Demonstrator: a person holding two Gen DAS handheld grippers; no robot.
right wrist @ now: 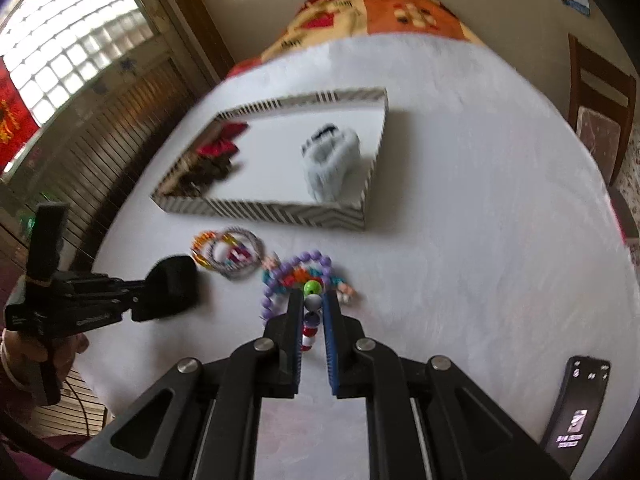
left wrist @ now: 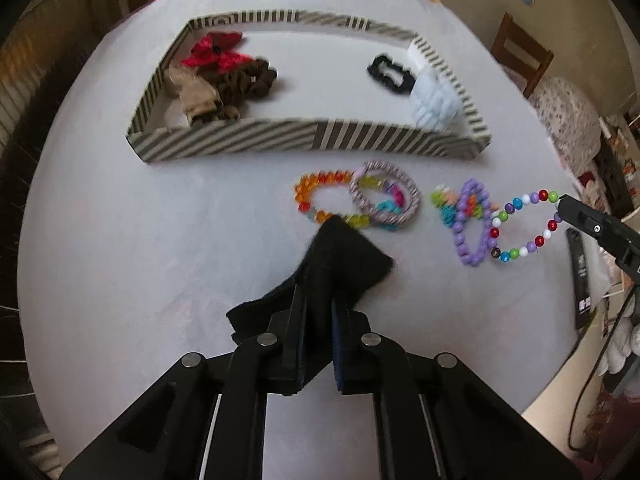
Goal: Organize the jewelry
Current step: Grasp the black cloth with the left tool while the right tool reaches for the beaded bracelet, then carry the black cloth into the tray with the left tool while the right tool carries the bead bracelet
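My left gripper is shut on a black fabric hair band that bunches up over the white table; it also shows in the right wrist view. My right gripper is shut on a multicoloured bead bracelet, whose loop hangs from its tip. A purple bead bracelet, an orange bead bracelet and a striped hair tie lie in front of the striped tray.
In the tray lie a red bow, a brown scrunchie, a black scrunchie and a pale blue one. A black phone lies near the table's right edge. A wooden chair stands beyond.
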